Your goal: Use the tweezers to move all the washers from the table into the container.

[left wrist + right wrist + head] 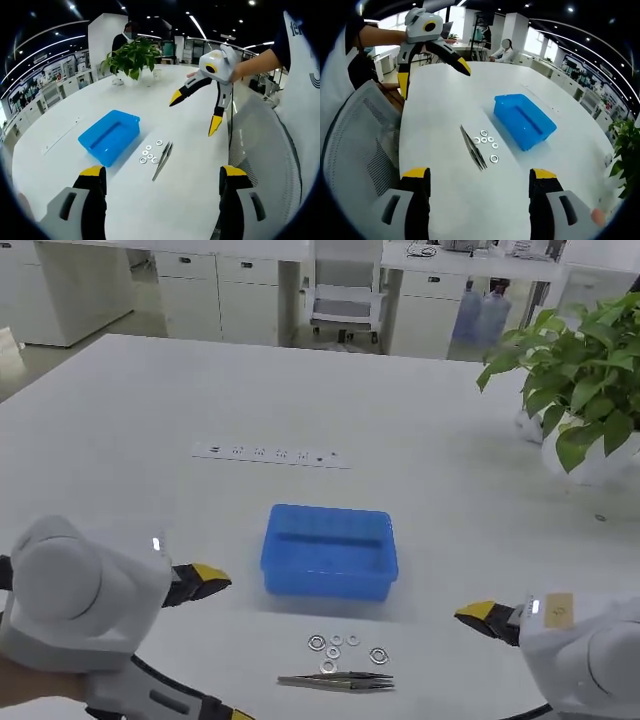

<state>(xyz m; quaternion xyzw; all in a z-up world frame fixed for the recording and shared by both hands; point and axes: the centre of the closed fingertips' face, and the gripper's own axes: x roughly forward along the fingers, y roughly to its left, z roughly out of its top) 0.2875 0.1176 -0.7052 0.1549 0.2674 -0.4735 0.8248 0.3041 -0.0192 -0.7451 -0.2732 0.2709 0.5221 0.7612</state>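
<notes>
left gripper (pixel 162 171) and right gripper (pixel 479 172) spread and empty; tweezers (pixel 335 680) lie beside the washers (pixel 333 652) on the table (pixel 150 410), container (pixel 325 580) empty, no transfer begun.

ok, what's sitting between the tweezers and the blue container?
The loose washers, on the table, nearer the tweezers than the container; clearest in the head view.

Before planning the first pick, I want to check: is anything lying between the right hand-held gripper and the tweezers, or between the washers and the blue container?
Nothing visible does. Only bare table lies between the right hand-held gripper and the tweezers, and between the washers and the container.
</notes>
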